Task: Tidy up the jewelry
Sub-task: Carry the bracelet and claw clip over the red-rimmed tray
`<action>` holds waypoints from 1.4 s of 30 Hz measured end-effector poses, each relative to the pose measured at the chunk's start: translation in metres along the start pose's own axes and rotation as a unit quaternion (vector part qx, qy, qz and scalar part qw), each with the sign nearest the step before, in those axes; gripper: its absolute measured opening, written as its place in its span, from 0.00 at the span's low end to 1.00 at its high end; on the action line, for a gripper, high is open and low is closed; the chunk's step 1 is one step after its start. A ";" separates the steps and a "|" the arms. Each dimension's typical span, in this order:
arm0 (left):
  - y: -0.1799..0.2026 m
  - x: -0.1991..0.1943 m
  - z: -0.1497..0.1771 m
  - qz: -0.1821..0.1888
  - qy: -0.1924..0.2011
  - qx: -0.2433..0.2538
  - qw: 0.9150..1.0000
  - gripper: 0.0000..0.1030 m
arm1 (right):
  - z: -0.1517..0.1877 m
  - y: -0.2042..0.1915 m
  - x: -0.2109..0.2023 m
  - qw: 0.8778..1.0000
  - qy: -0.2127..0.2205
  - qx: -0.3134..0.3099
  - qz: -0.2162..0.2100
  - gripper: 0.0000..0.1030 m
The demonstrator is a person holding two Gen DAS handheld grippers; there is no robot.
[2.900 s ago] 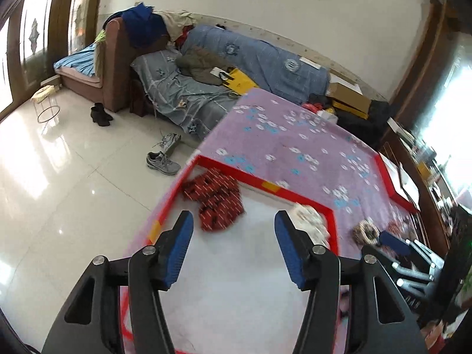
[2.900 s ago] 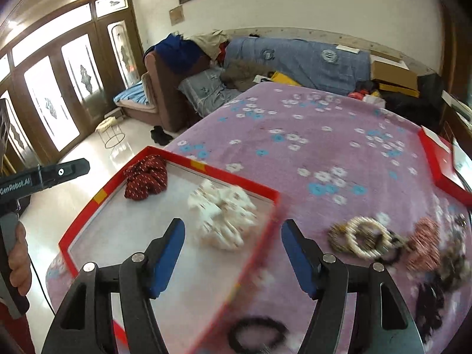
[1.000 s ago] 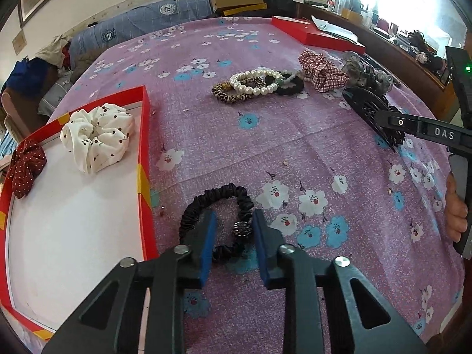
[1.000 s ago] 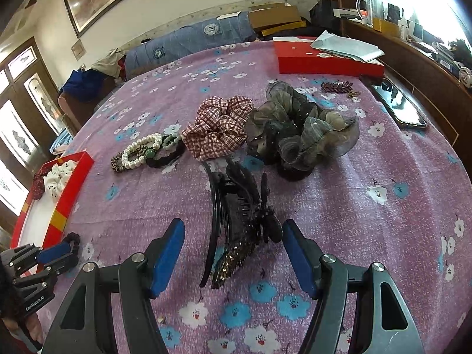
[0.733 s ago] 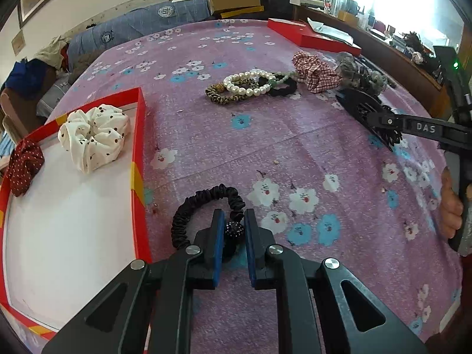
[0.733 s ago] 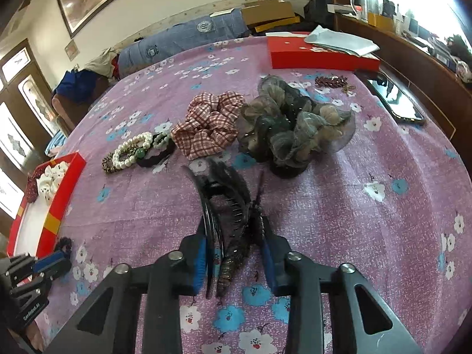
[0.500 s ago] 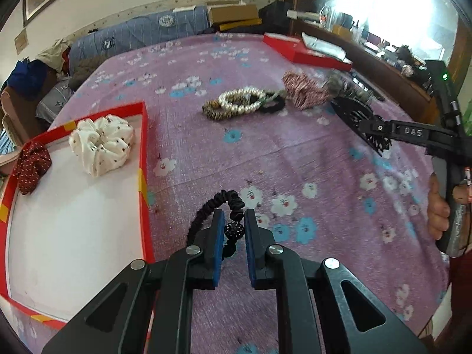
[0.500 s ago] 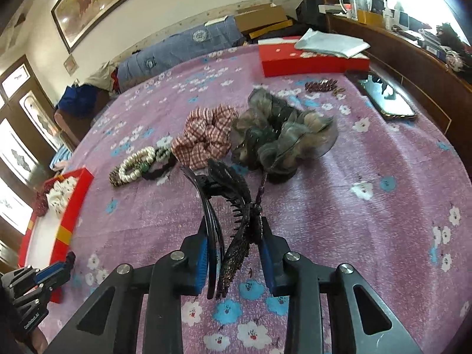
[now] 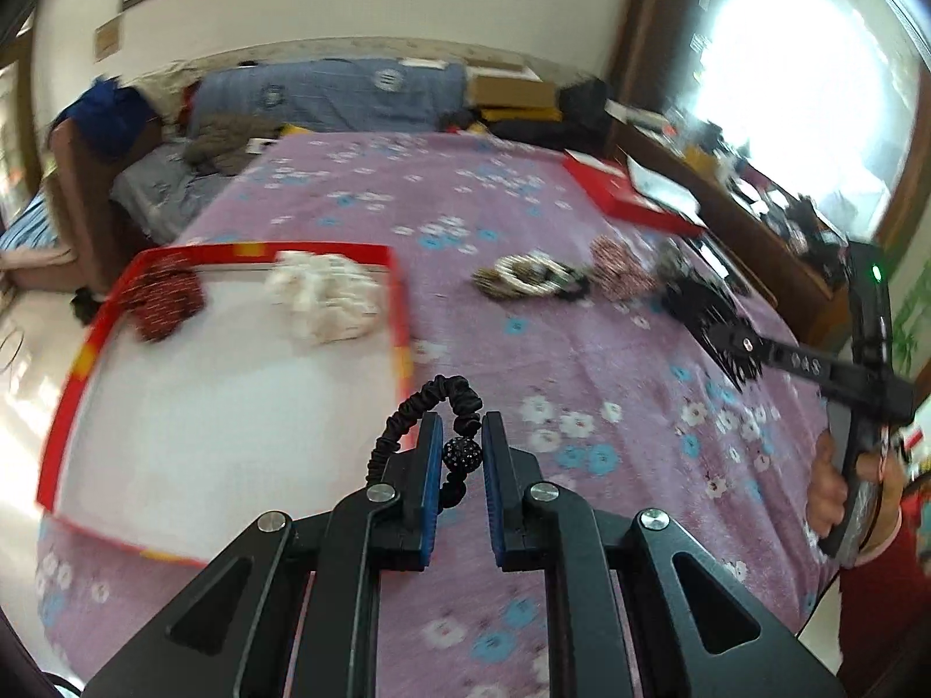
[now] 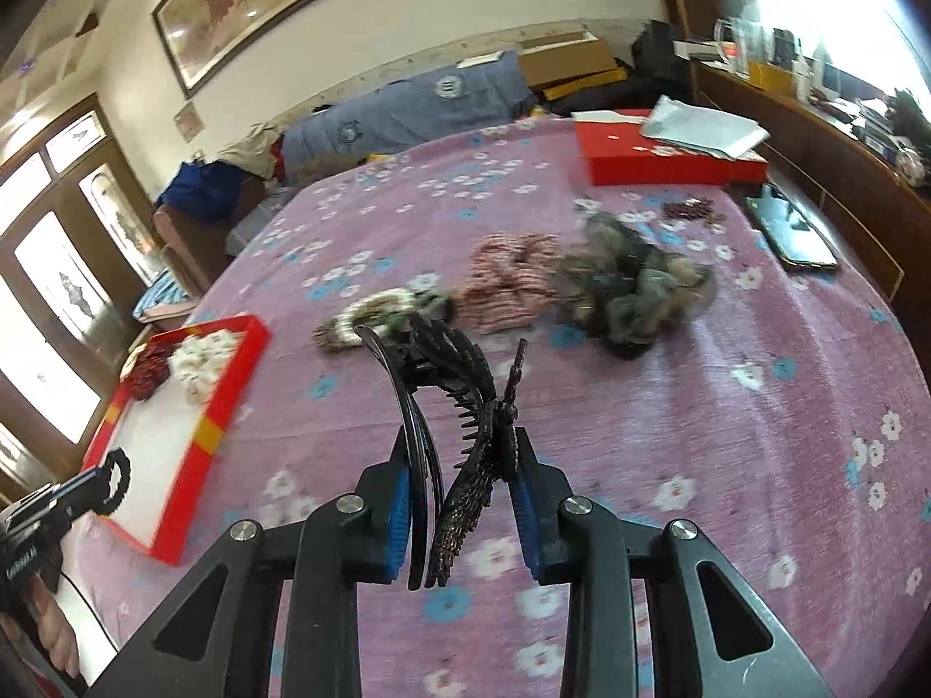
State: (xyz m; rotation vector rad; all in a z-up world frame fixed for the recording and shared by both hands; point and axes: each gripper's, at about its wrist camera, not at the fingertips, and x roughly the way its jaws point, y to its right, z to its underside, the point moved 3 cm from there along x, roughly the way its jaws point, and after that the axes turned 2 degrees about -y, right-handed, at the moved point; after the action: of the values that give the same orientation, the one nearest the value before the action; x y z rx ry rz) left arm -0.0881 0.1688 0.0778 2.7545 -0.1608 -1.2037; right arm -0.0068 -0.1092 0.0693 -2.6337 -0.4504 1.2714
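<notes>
Both grippers are now carrying something up off the desk, which is covered with a purple flowered cloth (image 10: pixel 727 465).

The left gripper (image 9: pixel 458 453) is holding a black hair tie (image 9: pixel 433 401) by its dark sparkly bead, its jaws narrow and pressing on the bead from both sides. A second ago the hair tie was lying flat on the cloth just beside the red tray (image 9: pixel 401 314); now it is hanging clear of the cloth, near the tray's right wall.

The right gripper (image 10: pixel 459 488) is gripping a black hair claw (image 10: pixel 465 401), its jaws half closed around the claw's sides. Those jaws have just been closing: a second ago they were standing wide on either side of the claw as it rested on the cloth. Now the claw is sitting between them, lifted, well to the right of the tray.

Inside the tray, a white scrunchie (image 9: pixel 326 302) and a dark red scrunchie (image 9: pixel 166 302) are already lying at the far end. A pearl bracelet (image 10: pixel 378 305), a checked scrunchie (image 10: pixel 512 285) and a grey scrunchie (image 10: pixel 634 291) are waiting on the cloth, well away from the tray.

Both picks look secure, so the next step is probably carrying both pieces into the tray.
</notes>
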 end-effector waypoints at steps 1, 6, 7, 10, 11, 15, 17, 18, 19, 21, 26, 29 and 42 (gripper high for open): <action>-0.009 -0.007 0.002 -0.008 0.006 -0.013 1.000 0.13 | 0.001 -0.006 0.000 1.000 0.000 -0.002 -0.005 0.31; -0.060 -0.028 0.012 -0.035 0.019 -0.079 0.996 0.13 | 0.009 -0.052 0.002 0.999 -0.009 -0.029 -0.041 0.32; -0.068 -0.030 0.013 -0.043 0.019 -0.085 0.995 0.13 | 0.010 -0.060 0.003 0.998 -0.012 -0.034 -0.046 0.32; -0.093 -0.033 0.015 -0.080 0.013 -0.093 0.992 0.13 | 0.016 -0.095 0.010 0.996 -0.025 -0.060 -0.069 0.32; -0.101 -0.032 0.015 -0.090 0.011 -0.093 0.992 0.13 | 0.018 -0.107 0.013 0.994 -0.029 -0.069 -0.076 0.32; -0.135 -0.022 0.015 -0.123 -0.004 -0.096 0.988 0.13 | 0.027 -0.154 0.028 0.989 -0.048 -0.103 -0.098 0.32; -0.156 -0.013 0.012 -0.139 -0.014 -0.107 0.984 0.13 | 0.031 -0.177 0.037 0.985 -0.057 -0.119 -0.107 0.32; -0.163 -0.011 0.013 -0.145 -0.015 -0.110 0.983 0.13 | 0.033 -0.190 0.042 0.984 -0.062 -0.128 -0.112 0.32; -0.173 -0.007 0.011 -0.154 -0.018 -0.115 0.981 0.13 | 0.035 -0.204 0.047 0.982 -0.065 -0.136 -0.116 0.32; -0.186 -0.002 0.011 -0.158 -0.024 -0.122 0.980 0.13 | 0.038 -0.223 0.057 0.979 -0.072 -0.151 -0.119 0.32; -0.203 0.001 0.016 -0.154 -0.030 -0.135 0.978 0.13 | 0.051 -0.259 0.086 0.973 -0.088 -0.187 -0.106 0.32; -0.206 0.002 0.021 -0.154 -0.032 -0.136 0.978 0.13 | 0.061 -0.268 0.101 0.970 -0.107 -0.193 -0.105 0.32; -0.218 -0.011 0.034 -0.153 -0.026 -0.167 0.974 0.14 | 0.072 -0.268 0.109 0.969 -0.116 -0.203 -0.085 0.32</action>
State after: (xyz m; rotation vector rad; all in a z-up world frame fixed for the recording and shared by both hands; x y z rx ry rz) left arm -0.1105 0.3825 0.0272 2.5101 0.4383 -1.2360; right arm -0.0502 0.1821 0.0232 -2.6846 -1.0529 1.5770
